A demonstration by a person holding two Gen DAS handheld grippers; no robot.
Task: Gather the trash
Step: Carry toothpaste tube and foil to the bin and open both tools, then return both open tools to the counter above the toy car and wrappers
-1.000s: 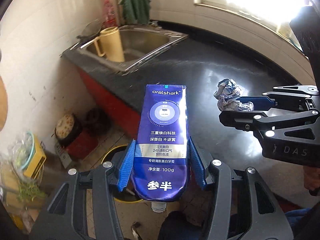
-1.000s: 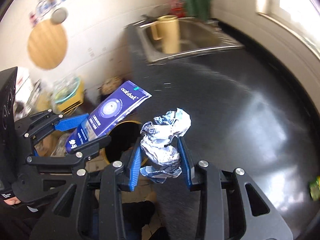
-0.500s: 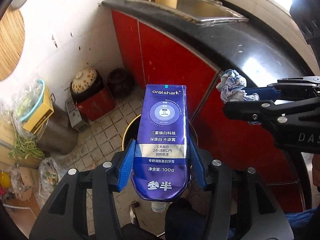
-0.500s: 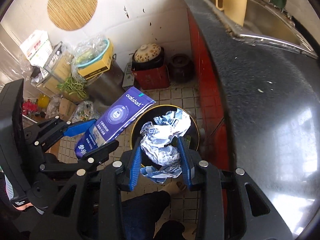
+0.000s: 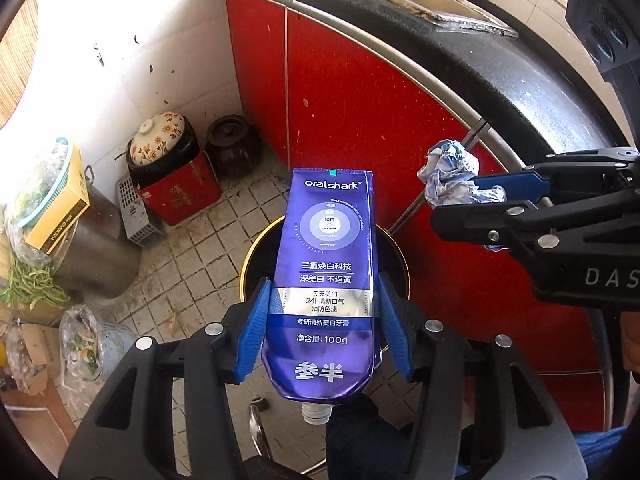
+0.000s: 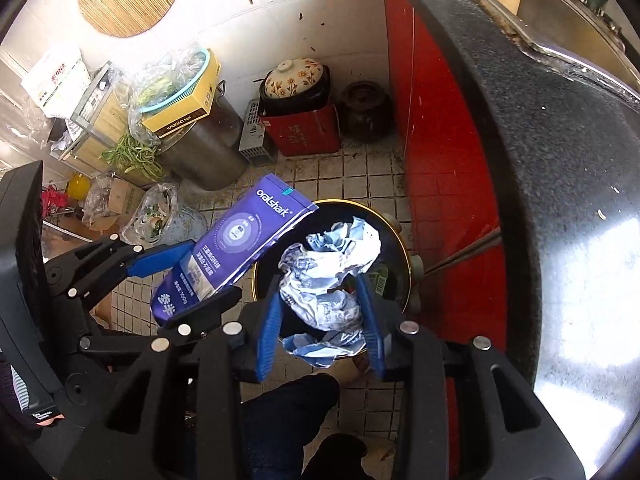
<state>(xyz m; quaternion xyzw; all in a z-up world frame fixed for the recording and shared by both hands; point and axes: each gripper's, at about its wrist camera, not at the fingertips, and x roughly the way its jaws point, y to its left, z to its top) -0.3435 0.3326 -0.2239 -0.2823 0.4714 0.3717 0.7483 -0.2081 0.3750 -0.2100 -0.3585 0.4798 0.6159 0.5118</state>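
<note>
In the left wrist view, the left gripper (image 5: 324, 320) has its blue-padded jaws pinching a flat purple plastic toothpaste tube (image 5: 330, 276) by its lower half, cap end toward the camera and crimped end pointing out over the round black waste bin with a yellow rim (image 5: 250, 256) on the tiled floor; the tube hangs above the bin's mouth, not in it; off to the right, the right gripper (image 5: 486, 194) holds a crumpled ball of white-and-blue paper (image 5: 450, 178) in front of the red cabinet door (image 5: 360, 92), beneath the edge of the dark stone table (image 5: 540, 92).

In the right wrist view, the right gripper (image 6: 322, 312) has its jaws pressed onto the crumpled paper (image 6: 332, 276), which sits directly over the bin (image 6: 404, 256); some rubbish already lies inside; the left gripper (image 6: 192, 276) carries the tube (image 6: 236, 248) tilted, with its tip just over the bin's near rim.

The step in hand looks like the drop, with both pieces carried to the bin; the next move calls for spreading the jaws, the paper being well centred; the tube likely needs shifting further over the opening first, lest it catch the rim and land on the floor.
</note>
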